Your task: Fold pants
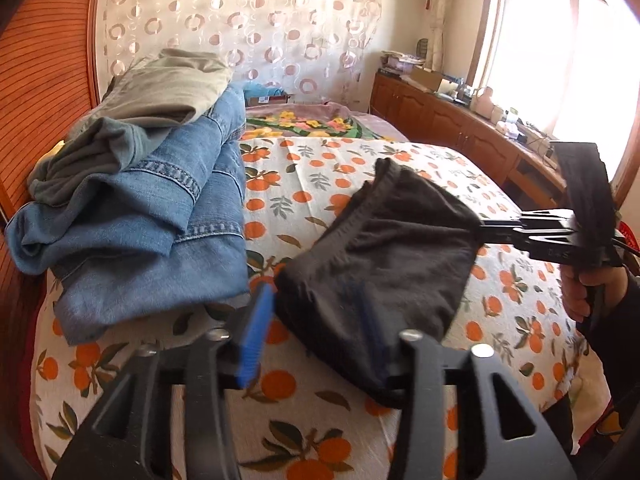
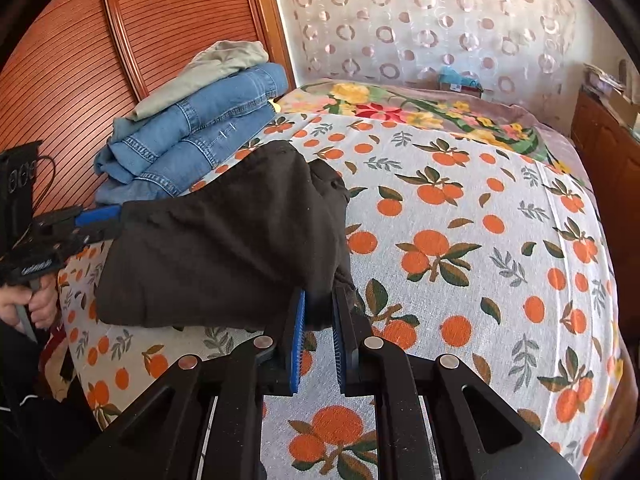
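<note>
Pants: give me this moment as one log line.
dark pants bunched over bed | right gripper shut on pants | left gripper open at other end

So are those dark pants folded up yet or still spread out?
Folded into a compact bundle: the dark pants are doubled over, held between the left claw and right claw above the bedsheet.

The left gripper (image 1: 316,328) has its blue-padded fingers (image 1: 256,336) spread wide, one finger bare, the other under the near edge of the dark pants (image 1: 384,256). The pants lie bunched on the orange-print sheet (image 1: 320,432). The right gripper (image 1: 486,232) comes in from the side and pinches their far corner, a hand (image 1: 588,292) on its handle. To the left sits a stack of jeans (image 1: 160,216) with grey and khaki clothes (image 1: 160,96) on top, against the wooden headboard (image 1: 44,92).
</note>
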The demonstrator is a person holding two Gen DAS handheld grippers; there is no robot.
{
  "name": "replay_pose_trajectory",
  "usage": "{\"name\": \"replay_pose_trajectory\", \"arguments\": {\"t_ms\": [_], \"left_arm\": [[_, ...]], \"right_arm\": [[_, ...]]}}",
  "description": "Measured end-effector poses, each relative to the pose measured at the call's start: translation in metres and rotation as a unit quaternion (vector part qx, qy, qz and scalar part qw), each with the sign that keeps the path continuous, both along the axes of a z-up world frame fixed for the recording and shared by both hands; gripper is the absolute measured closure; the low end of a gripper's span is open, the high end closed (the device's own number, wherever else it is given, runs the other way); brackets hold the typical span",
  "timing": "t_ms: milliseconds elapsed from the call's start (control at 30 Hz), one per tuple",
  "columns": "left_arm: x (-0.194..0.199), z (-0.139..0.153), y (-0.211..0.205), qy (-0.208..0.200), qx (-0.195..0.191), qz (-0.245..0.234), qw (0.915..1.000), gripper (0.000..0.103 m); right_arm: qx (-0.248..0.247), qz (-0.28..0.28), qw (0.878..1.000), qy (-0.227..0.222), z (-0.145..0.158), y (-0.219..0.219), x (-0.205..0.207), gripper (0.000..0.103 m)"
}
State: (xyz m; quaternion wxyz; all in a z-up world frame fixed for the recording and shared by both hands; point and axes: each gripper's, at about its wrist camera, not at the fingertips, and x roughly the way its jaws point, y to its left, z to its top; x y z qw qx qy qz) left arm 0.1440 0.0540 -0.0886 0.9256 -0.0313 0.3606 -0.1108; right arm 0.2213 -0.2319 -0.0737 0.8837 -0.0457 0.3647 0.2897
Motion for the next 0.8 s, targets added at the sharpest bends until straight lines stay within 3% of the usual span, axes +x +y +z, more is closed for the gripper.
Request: {"name": "replay_pose_trajectory", "arguments": {"t_ms": [300,600,733,800], "left_arm": [[-0.031,-0.019,-0.02,0.03,-0.014,-0.03,0.999,0.055],[-0.029,-0.035,-0.037,0.053,-0.008,-0.036,0.9979,0.056],[-0.027,-0.038,-0.04,0.058,-0.01,-0.047,0.9972,0.07],[-0.028,-0.038,-0.041,0.054,-0.005,-0.053,0.9971,0.083]], "right_arm": [[0.003,-0.011,1.0,-0.002,-0.002,-0.001,-0.001,0.091],[-0.007,-0.015,1.0,-0.01,-0.003,0.003,-0.003,0.087],[-0.016,-0.014,1.0,-0.007,-0.006,0.005,-0.002,0.086],[-0.017,-0.016,1.0,-0.005,-0.007,0.006,-0.001,0.086]]}}
